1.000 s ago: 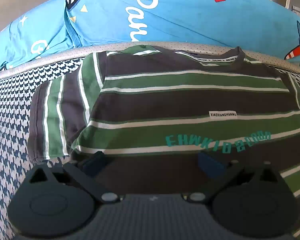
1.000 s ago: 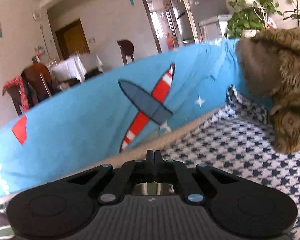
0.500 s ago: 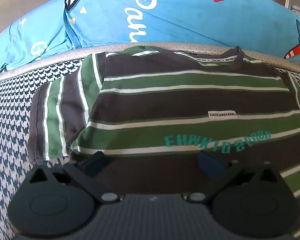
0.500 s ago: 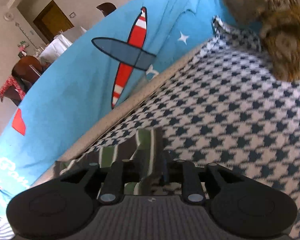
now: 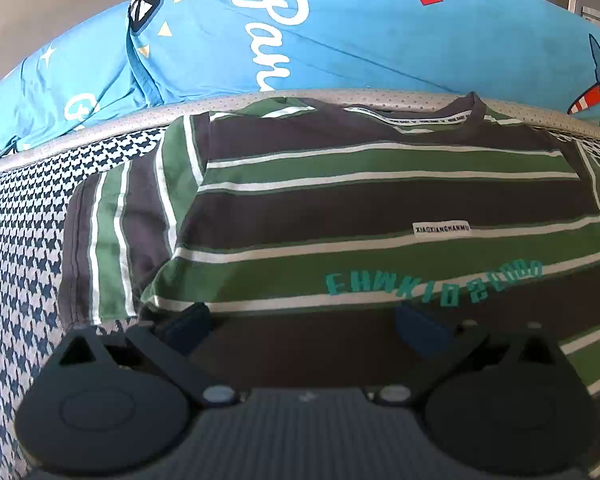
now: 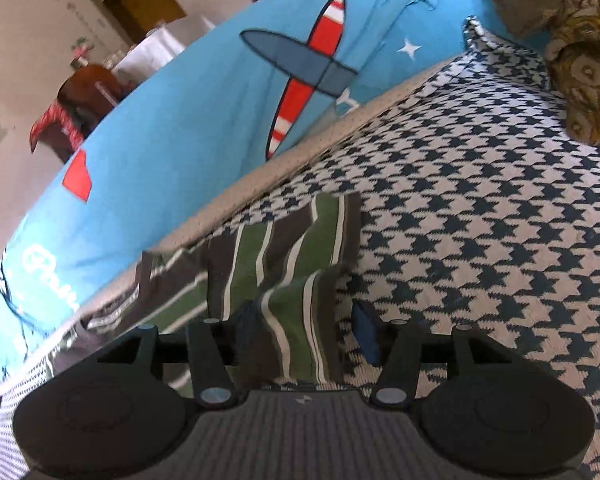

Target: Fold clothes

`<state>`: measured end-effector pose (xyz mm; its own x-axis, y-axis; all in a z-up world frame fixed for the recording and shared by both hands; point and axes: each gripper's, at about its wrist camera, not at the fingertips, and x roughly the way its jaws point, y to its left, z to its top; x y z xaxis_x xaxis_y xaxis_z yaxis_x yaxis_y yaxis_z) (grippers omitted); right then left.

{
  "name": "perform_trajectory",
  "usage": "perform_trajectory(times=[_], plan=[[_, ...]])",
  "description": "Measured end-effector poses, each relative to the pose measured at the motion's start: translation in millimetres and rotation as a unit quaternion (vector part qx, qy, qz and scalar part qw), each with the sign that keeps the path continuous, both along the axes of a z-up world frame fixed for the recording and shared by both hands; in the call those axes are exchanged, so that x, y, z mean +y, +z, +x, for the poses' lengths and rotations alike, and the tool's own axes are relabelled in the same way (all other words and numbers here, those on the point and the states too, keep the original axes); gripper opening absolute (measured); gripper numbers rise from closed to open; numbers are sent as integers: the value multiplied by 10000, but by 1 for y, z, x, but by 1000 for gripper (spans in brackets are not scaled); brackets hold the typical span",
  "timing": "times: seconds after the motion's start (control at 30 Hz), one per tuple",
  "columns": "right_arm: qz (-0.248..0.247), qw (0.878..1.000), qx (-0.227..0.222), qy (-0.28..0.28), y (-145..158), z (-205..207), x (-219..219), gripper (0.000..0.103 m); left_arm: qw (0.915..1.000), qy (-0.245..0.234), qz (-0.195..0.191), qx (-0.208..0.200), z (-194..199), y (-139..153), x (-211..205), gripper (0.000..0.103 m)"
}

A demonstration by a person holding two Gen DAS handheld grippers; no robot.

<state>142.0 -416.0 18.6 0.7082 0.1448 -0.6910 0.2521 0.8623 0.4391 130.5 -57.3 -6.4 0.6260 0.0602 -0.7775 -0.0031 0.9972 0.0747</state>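
Opening my right gripper (image 6: 306, 330) over the sleeve (image 6: 300, 264) of the striped T-shirt (image 5: 380, 208): the jaws are parting, a fold of the sleeve lies between them, and the right pad (image 6: 366, 334) stands clear of the cloth. I cannot tell whether the left pad touches it. The sleeve is rumpled, doubled over itself, at 12 o'clock from my jaws. My left gripper (image 5: 302, 326) has its jaws wide apart, hovering at the shirt's lower front with nothing clamped. The shirt lies flat on the houndstooth cover (image 5: 16, 240), collar at 12 o'clock, its other sleeve spread toward 9 o'clock. A blue printed quilt (image 5: 340, 40) runs along the far edge. A brown furry cushion (image 6: 580, 60) sits at 2 o'clock in the right view.
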Motion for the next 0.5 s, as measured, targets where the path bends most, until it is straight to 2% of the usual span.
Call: perform_trajectory(times=[0.07, 0.13, 0.2, 0.3, 0.4, 0.5], plan=[[-23, 10000, -15, 65, -4, 1, 3, 45, 10000, 6, -23, 10, 0, 0, 1, 103], [-67, 9999, -47, 138, -3, 0, 6, 9, 10000, 12, -40, 14, 1, -1, 1, 103], [-174, 9995, -196, 151, 7, -5, 11, 8, 10000, 14, -33, 8, 1, -1, 1, 103], [-629, 9974, -334, 83, 26, -14, 19, 7, 10000, 5, 8, -13, 0, -1, -1, 103], [-975, 9952, -62, -111, 27, -15, 19, 6, 10000, -1, 20, -22, 0, -1, -1, 103], [-1192, 9918, 356, -290, 17, -12, 13, 6, 10000, 3, 11, -16, 1, -1, 0, 103]])
